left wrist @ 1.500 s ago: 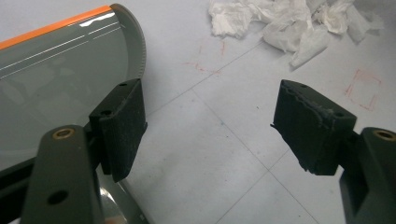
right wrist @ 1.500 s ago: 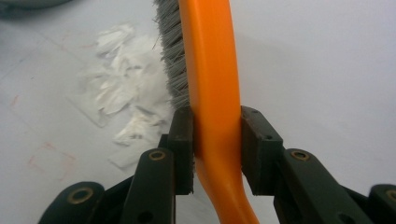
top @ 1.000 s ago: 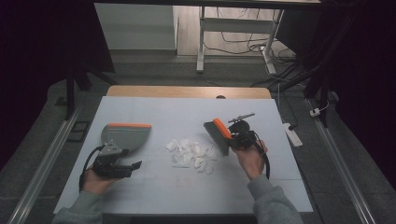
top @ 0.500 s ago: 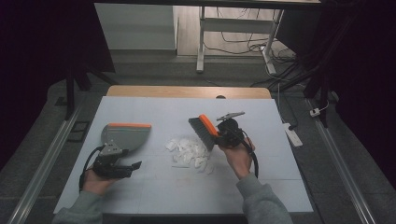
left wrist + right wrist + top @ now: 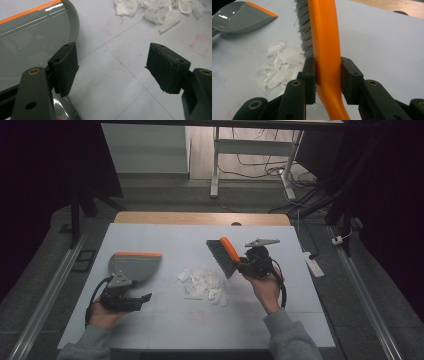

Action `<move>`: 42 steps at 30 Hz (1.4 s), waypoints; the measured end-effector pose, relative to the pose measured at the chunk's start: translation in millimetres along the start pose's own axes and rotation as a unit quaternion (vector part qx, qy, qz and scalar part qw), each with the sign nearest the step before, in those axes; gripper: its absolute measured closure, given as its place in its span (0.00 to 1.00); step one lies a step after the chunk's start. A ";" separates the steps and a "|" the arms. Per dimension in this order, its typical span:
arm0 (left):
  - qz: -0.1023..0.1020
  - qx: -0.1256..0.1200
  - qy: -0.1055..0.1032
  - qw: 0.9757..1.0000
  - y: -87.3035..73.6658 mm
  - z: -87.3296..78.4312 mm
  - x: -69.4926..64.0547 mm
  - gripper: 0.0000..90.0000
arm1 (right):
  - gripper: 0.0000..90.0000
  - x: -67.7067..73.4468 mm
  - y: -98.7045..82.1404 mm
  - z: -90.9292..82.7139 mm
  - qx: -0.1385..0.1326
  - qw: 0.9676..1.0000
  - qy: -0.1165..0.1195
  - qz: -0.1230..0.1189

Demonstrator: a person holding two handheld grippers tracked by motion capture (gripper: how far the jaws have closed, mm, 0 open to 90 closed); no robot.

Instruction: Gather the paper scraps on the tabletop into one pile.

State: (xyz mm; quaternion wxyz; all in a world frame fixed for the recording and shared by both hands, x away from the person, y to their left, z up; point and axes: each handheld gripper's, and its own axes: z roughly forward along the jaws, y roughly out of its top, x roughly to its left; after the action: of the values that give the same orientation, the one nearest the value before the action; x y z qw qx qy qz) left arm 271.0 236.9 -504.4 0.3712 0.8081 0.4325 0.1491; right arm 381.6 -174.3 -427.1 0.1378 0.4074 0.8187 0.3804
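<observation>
Dim room, pale sheet-covered table (image 5: 165, 325). Left: grey dustpan (image 5: 133, 265) with orange lip lies flat; left gripper (image 5: 111, 67) sits at its near end, jaws spread, nothing between them. Centre: pile of white paper scraps (image 5: 202, 283), loose, well right of the pan. Right: right gripper (image 5: 327, 80) pinches the orange brush (image 5: 226, 256) by its handle, bristles raised above the pile's right edge. Likely step: sweep. Best to grip the pan handle first, lip facing the scraps, then drop bristles right of the pile and drag left in short strokes.

A pale grey table (image 5: 165, 330) carries a grey dustpan (image 5: 134, 266) and crumpled white paper scraps (image 5: 202, 282).
</observation>
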 end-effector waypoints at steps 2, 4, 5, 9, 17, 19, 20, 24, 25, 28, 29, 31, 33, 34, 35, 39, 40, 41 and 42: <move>0.001 0.000 0.001 1.000 0.0 0.1 -0.1 0.29 | 0.75 -0.6 -0.5 -0.2 -0.005 1.000 0.005 0.001; 0.001 0.001 0.000 1.000 0.1 0.7 0.0 0.29 | 0.75 0.4 -0.9 0.8 -0.011 1.000 0.024 0.011; 0.001 0.002 0.000 1.000 0.2 1.1 -0.2 0.29 | 0.75 1.7 -0.6 1.5 -0.010 0.999 0.029 0.012; 0.002 0.001 0.000 1.000 0.1 0.4 -0.5 0.29 | 0.75 14.4 2.1 13.9 -0.005 0.999 0.046 -0.001; 0.002 0.001 -0.001 1.000 -0.2 0.4 0.0 0.29 | 0.75 24.2 0.8 52.4 -0.006 0.999 0.019 -0.029; 0.002 0.000 -0.001 1.000 -0.3 0.1 0.2 0.29 | 0.75 22.6 1.1 58.7 -0.018 0.999 0.011 -0.025; 0.001 0.000 -0.001 1.000 -0.3 0.1 0.4 0.29 | 0.75 22.6 1.6 60.0 -0.020 0.999 0.004 -0.026; 0.002 0.001 0.000 1.000 -0.3 0.2 0.2 0.29 | 0.75 16.9 2.6 64.0 -0.016 0.999 -0.023 -0.033; 0.002 0.001 0.000 1.000 -0.4 0.3 0.1 0.29 | 0.75 13.2 2.8 63.1 -0.015 0.999 -0.024 -0.029; 0.002 0.001 0.000 1.000 -0.3 0.5 0.2 0.29 | 0.75 5.1 3.4 56.0 -0.024 0.999 -0.028 -0.018; 0.002 0.002 0.000 1.000 -0.3 0.6 0.1 0.29 | 0.75 2.8 3.8 53.8 -0.027 0.999 -0.025 -0.012; 0.003 0.002 0.000 1.000 -0.2 0.6 -0.1 0.29 | 0.75 -2.6 5.1 46.4 -0.041 0.999 -0.014 0.007; 0.003 0.002 0.000 1.000 -0.1 0.7 -0.3 0.29 | 0.75 -4.7 6.8 40.7 -0.045 0.999 -0.016 0.004; 0.004 0.002 0.000 1.000 -0.1 0.7 -0.4 0.29 | 0.75 -5.3 7.5 38.6 -0.046 0.999 -0.015 0.004; 0.004 0.002 0.000 1.000 -0.1 0.7 -0.4 0.29 | 0.75 -5.8 7.9 36.5 -0.048 0.999 -0.013 0.006; 0.003 0.002 -0.001 1.000 -0.2 0.6 -0.2 0.29 | 0.75 -6.6 9.1 30.5 -0.061 0.998 -0.001 0.006; 0.003 0.002 -0.001 1.000 -0.2 0.6 0.0 0.29 | 0.75 -7.0 9.2 29.5 -0.064 0.998 0.001 0.007; 0.002 0.002 -0.001 1.000 -0.3 0.6 0.1 0.29 | 0.75 -7.4 9.5 28.2 -0.069 0.998 0.000 0.006; 0.002 0.002 -0.001 1.000 -0.4 0.4 0.3 0.29 | 0.75 -8.0 10.2 26.8 -0.070 0.998 -0.007 0.002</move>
State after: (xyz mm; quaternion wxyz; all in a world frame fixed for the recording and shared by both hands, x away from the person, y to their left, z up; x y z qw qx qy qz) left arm 271.2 237.1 -505.0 0.3697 0.8097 0.4309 0.1484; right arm 406.7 -162.9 -438.3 0.1713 0.4012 0.7882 0.4340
